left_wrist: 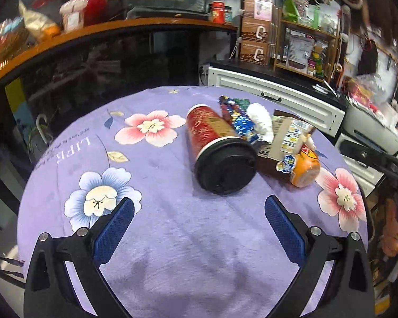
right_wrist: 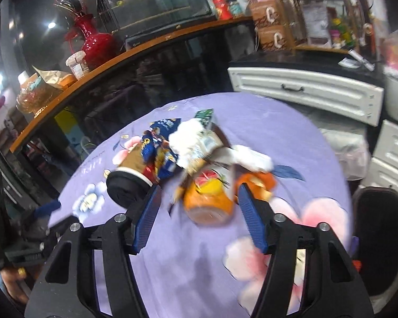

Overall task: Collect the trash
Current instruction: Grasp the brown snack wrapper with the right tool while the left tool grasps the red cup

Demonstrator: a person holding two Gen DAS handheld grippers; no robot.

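Trash heap toward the tabletop's far right edge: red cup on its side, orange cup, wrappers, tissue; approach step, right gripper half open around the orange cup (not pinching it), left gripper wide, empty; next, close squarely.

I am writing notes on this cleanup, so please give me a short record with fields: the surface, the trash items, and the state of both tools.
surface: round table under lilac flowered cloth
trash: red paper cup with black lid, lying on its side; blue foil wrapper; crumpled white tissue; brown carton; orange plastic cup
left tool: open, empty
right tool: open, empty, orange plastic cup ahead
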